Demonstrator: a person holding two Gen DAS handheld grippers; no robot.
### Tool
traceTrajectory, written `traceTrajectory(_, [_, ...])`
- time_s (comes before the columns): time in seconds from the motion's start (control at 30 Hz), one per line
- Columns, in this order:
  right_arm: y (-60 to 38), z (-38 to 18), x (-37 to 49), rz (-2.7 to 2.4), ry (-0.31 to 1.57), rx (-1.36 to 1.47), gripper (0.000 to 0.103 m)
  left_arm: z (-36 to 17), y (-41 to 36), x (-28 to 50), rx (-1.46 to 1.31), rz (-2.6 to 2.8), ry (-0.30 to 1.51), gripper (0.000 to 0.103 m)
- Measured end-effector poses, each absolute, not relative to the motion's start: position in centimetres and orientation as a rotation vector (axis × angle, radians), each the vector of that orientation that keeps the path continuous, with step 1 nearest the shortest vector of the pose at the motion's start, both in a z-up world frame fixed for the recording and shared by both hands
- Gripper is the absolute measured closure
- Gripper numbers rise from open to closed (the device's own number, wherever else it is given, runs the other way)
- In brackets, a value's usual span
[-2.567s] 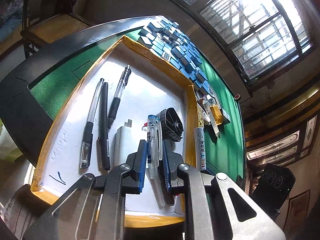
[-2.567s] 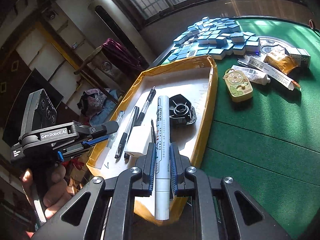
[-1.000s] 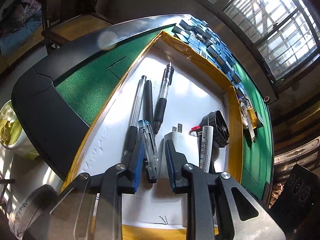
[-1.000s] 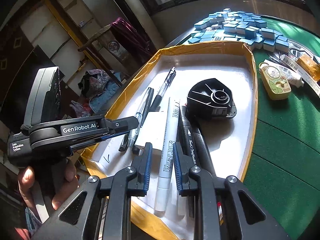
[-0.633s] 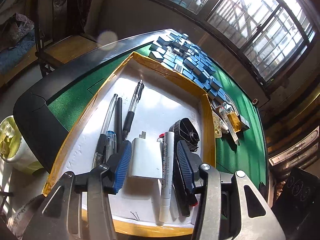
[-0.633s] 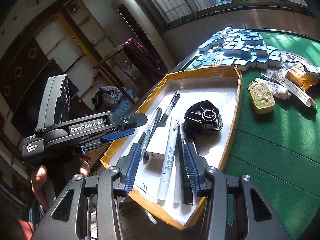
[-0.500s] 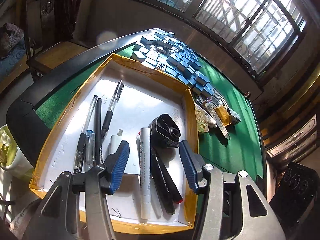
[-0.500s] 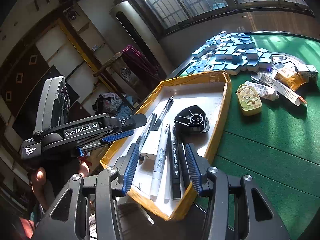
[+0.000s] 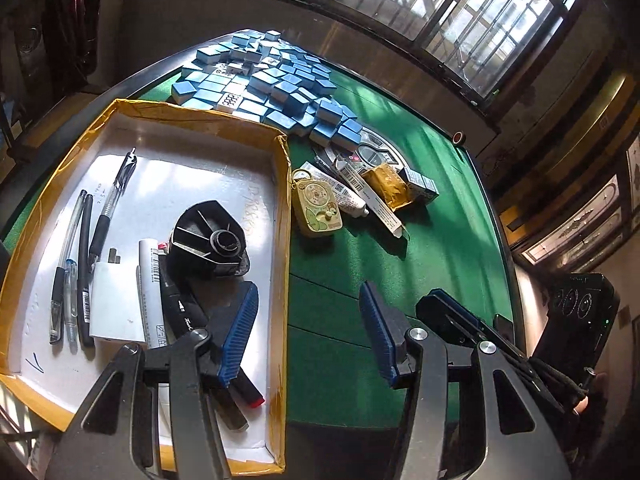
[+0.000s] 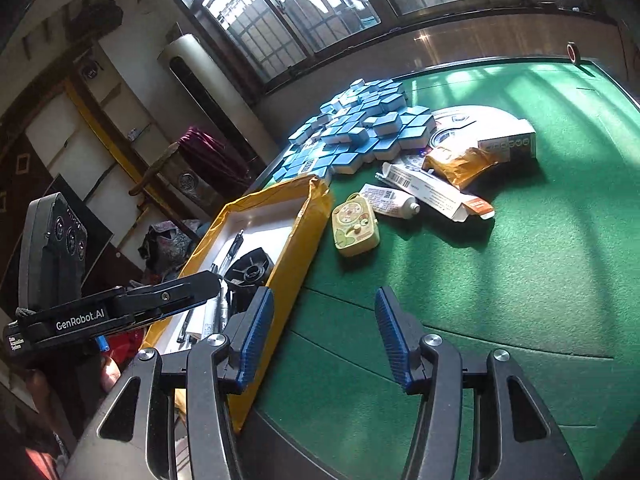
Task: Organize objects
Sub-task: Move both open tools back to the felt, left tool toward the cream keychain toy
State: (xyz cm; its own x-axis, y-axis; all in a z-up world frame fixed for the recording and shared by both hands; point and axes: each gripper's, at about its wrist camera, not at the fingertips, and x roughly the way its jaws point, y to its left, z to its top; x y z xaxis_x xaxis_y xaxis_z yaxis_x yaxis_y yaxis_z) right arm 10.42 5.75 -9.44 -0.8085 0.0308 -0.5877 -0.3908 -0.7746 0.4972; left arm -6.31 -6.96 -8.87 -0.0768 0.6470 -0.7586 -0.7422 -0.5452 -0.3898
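1. Tongs: your left gripper (image 9: 308,330) and right gripper (image 10: 324,336) both stand wide, holding nothing.
2. Yellow case (image 10: 355,225) lies on the felt just beside the tray (image 9: 285,208).
3. Approach it squarely; close across its narrow sides.

The left gripper (image 9: 308,332) has its jaws spread wide with nothing between the blue ribbed pads (image 9: 240,330), and its two fingers reach forward and slightly downward. The right gripper (image 10: 324,336) is likewise spread wide and empty, its blue pads (image 10: 392,336) facing each other across a broad gap. From the right wrist view, the left gripper's black body sits off to the left of the right fingers, held from below by the person's left hand (image 10: 36,392).
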Motion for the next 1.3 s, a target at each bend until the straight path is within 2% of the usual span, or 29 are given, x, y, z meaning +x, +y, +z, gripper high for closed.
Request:
traceTrajectory(0.1, [8.0, -9.8, 10.8, 2.597, 0.940, -0.828, 0.052, -9.1, -5.4, -5.9, -1.202, 1.770, 0.153, 0.052])
traceTrajectory(0.37, [11.5, -12.8, 11.2, 2.484, 1.136, -0.814, 0.052, -10.3, -0.9, -5.8, -1.252, 1.733, 0.194, 0.052])
traceTrajectory(0.73, [12.1, -13.1, 11.8, 2.419, 1.102, -0.806, 0.052, -14.4, 8.3, -7.6, -1.381, 1.768, 0.365, 0.052])
traceTrajectory(0.8, [12.1, -13.1, 11.8, 2.419, 1.099, -0.806, 0.052, -14.5, 8.4, -7.7, -1.352, 1.791, 0.354, 0.048])
traceTrajectory(1.3, [11.6, -12.9, 11.7, 2.440, 1.069, -0.814, 0.052, -15.2, 9.1, -9.5, -1.400, 1.868, 0.429, 0.048])
